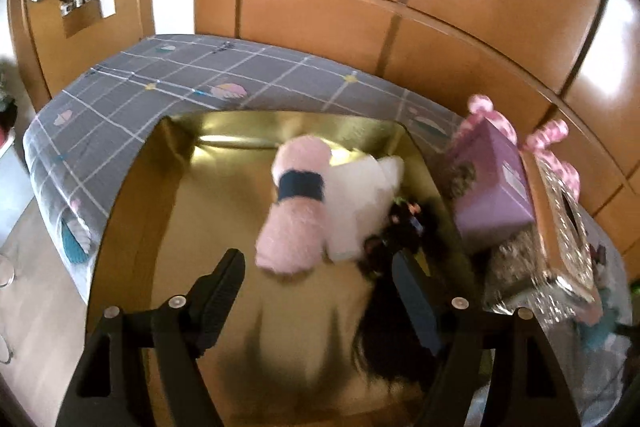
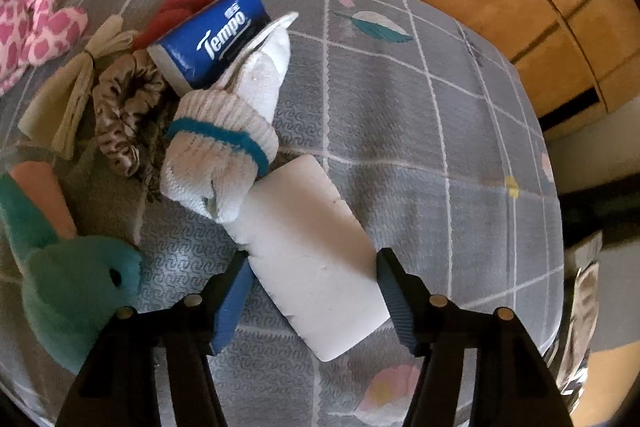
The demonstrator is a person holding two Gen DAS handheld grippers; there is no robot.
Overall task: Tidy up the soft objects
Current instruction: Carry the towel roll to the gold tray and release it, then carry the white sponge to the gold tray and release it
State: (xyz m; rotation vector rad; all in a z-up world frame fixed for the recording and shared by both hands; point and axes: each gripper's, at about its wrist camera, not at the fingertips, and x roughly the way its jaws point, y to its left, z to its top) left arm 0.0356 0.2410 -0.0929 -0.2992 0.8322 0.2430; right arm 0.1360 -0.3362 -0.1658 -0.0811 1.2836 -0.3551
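Observation:
In the left wrist view a gold tray (image 1: pixel 168 187) lies on the grey checked bedspread (image 1: pixel 160 75). In it lie a pink fluffy roll with a dark band (image 1: pixel 296 211), a white soft piece (image 1: pixel 360 195) and a black furry thing (image 1: pixel 384 307). My left gripper (image 1: pixel 320 275) is open above the tray and holds nothing. In the right wrist view my right gripper (image 2: pixel 312 267) is open, its fingers on either side of a white foam block (image 2: pixel 308 247) on the bed. A white sock with a teal stripe (image 2: pixel 220 155) rests on the block's far end.
On the bed in the right wrist view lie a blue Tempo tissue pack (image 2: pixel 212 35), a brown scrunchie (image 2: pixel 124 107), a beige bow (image 2: pixel 72 83), a teal plush (image 2: pixel 68 287) and a pink spotted plush (image 2: pixel 36 27). A purple box (image 1: pixel 492 187) stands right of the tray. Wooden wardrobes stand behind.

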